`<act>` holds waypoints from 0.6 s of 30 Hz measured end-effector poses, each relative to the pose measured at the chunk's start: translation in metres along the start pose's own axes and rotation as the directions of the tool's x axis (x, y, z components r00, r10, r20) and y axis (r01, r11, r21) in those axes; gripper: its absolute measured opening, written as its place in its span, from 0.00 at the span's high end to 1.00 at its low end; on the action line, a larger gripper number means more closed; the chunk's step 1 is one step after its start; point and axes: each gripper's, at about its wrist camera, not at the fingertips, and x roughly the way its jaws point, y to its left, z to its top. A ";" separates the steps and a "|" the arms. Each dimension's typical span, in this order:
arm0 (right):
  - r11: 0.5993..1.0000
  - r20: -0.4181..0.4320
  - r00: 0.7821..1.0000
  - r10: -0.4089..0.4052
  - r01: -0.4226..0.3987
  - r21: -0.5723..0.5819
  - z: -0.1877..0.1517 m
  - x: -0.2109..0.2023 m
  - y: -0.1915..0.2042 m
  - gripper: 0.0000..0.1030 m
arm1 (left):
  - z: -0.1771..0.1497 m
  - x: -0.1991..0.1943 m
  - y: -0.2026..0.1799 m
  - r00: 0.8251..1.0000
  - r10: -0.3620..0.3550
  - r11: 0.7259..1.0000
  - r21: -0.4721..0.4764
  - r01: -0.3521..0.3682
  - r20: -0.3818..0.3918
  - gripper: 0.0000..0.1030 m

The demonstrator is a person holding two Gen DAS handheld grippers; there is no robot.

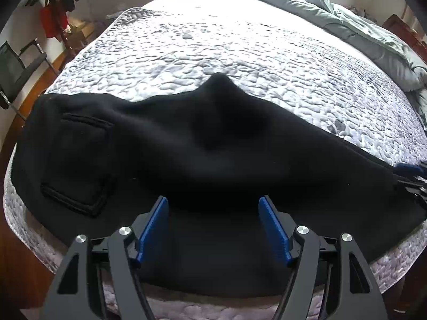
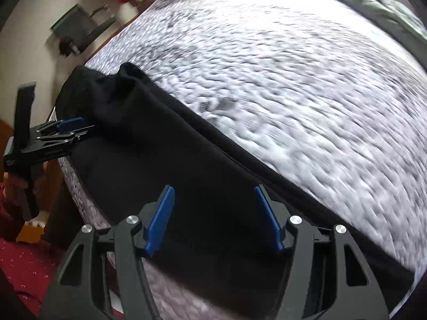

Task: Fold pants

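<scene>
Quilted white bed (image 1: 213, 48) with grey duvet (image 1: 360, 26) at far edge, chair (image 1: 16, 66) beside, black pants (image 1: 186, 146) spread along near edge, left hand-held gripper (image 1: 213, 213) wide open over fabric, right hand-held gripper (image 2: 213, 205) likewise open, seemingly gripping nothing.

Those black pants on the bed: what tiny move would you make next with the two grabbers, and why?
Probably close both on the near edge: the left gripper and right gripper are both open over the black pants, which lie along the quilted bed with nothing gripped yet.
</scene>
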 end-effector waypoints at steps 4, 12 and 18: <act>0.999 -0.035 0.999 0.020 -0.022 -0.045 0.018 0.023 0.003 0.40 | -0.001 -0.001 0.011 1.000 0.018 1.000 0.001 -0.018 0.001 0.26; 0.993 -0.072 0.997 -0.022 0.013 -0.121 0.031 0.049 0.010 0.90 | 0.005 0.006 0.018 1.000 0.022 1.000 -0.004 -0.022 -0.006 0.25; 0.995 -0.020 1.000 -0.010 0.008 -0.096 0.036 0.035 0.003 0.97 | 0.007 0.009 0.018 1.000 0.025 0.999 -0.022 -0.025 -0.007 0.25</act>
